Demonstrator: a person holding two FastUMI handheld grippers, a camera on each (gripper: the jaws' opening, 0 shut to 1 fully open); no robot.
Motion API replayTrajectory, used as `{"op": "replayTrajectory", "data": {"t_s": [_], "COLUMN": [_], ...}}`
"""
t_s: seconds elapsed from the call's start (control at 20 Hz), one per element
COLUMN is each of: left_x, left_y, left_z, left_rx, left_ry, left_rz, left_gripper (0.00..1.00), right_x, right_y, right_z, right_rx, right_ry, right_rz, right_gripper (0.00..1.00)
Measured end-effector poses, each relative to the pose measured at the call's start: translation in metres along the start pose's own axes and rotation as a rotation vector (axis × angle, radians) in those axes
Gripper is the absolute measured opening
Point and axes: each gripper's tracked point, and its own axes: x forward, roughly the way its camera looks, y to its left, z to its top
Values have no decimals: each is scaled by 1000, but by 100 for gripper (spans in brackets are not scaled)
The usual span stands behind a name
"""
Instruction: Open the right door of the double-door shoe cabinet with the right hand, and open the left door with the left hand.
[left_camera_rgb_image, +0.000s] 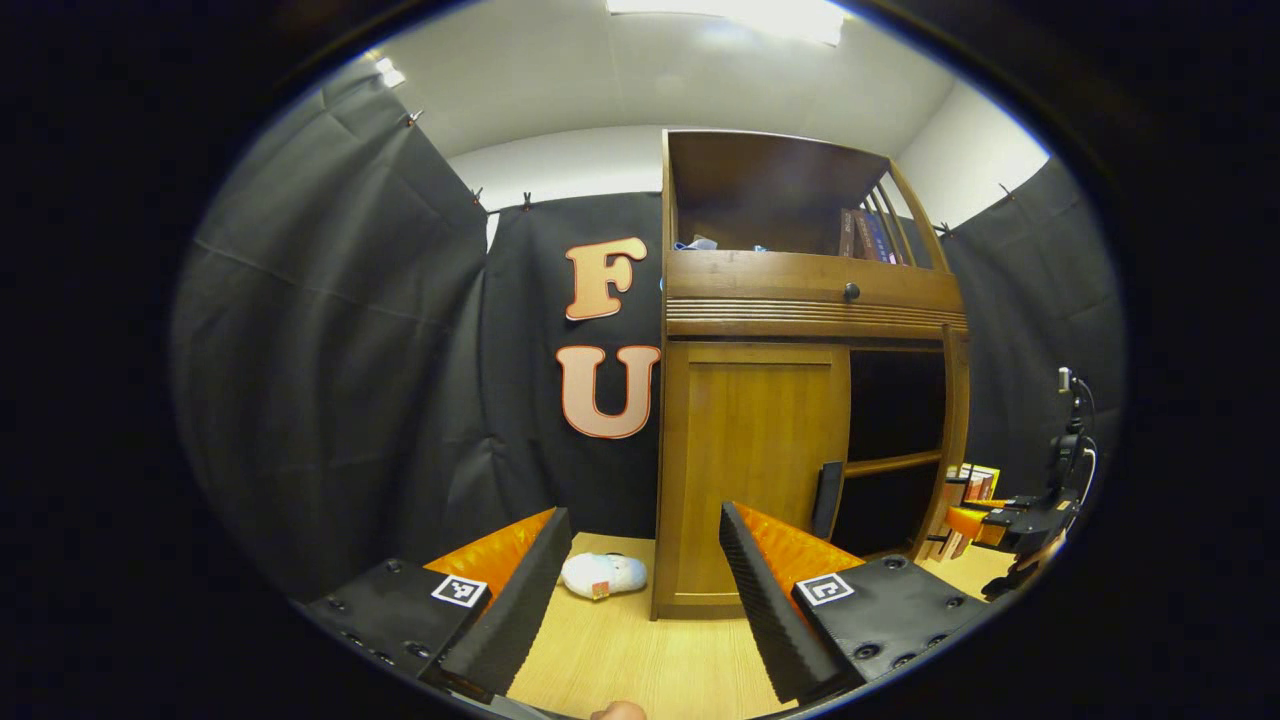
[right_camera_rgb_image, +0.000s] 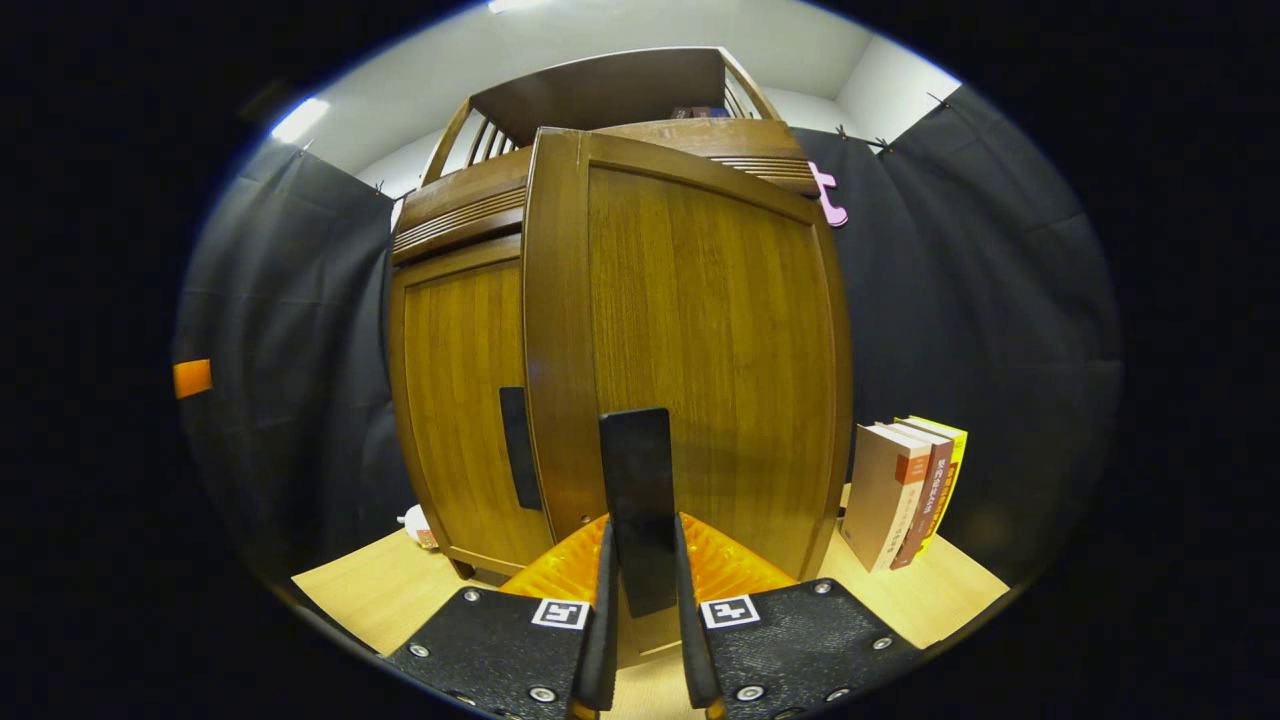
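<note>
The wooden shoe cabinet stands ahead in the left gripper view. Its left door is closed, with a black handle at its inner edge. The right half gapes dark, with a shelf inside. My left gripper is open and short of the cabinet, holding nothing. In the right gripper view the right door is swung out toward me. My right gripper is shut on its black handle. The left door and its handle sit behind. The right gripper also appears at the far right.
Several books stand upright on the wooden floor to the right of the cabinet. A white soft toy lies on the floor by the cabinet's left foot. Black cloth walls close in on both sides. A drawer knob sits above the doors.
</note>
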Motion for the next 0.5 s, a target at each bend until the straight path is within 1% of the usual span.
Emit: {"op": "replayTrajectory", "data": {"t_s": [0.05, 0.1, 0.15, 0.2, 0.3, 0.35, 0.4, 0.5], "left_x": [0, -1, -1, 1, 2, 3, 3, 2], "left_y": [-2, -5, -8, -10, -16, -19, -23, -31], "left_z": [-1, -2, -3, -2, -3, -3, -3, -4], "left_rx": [-1, -3, -4, -6, -11, -14, -18, -17], "left_ry": [1, 2, 4, 6, 5, 6, 6, 7], "left_rz": [-5, -10, -16, -21, -31, -36, -44, -60], "left_gripper": [96, 96, 96, 96, 97, 97, 97, 96], "right_x": [-6, -11, -17, -21, -32, -36, -40, -47], "right_y": [-5, -9, -13, -17, -24, -27, -32, -43], "right_z": [0, 0, 1, 2, 4, 3, 3, 7], "right_rx": [0, 4, 6, 12, 7, 1, -6, -7], "right_ry": [-1, -5, -8, -13, -15, -13, -12, -10], "right_rz": [-5, -12, -14, -20, -29, -32, -35, -39], "right_gripper": [27, 30, 26, 29, 19, 12, 16, 15]}}
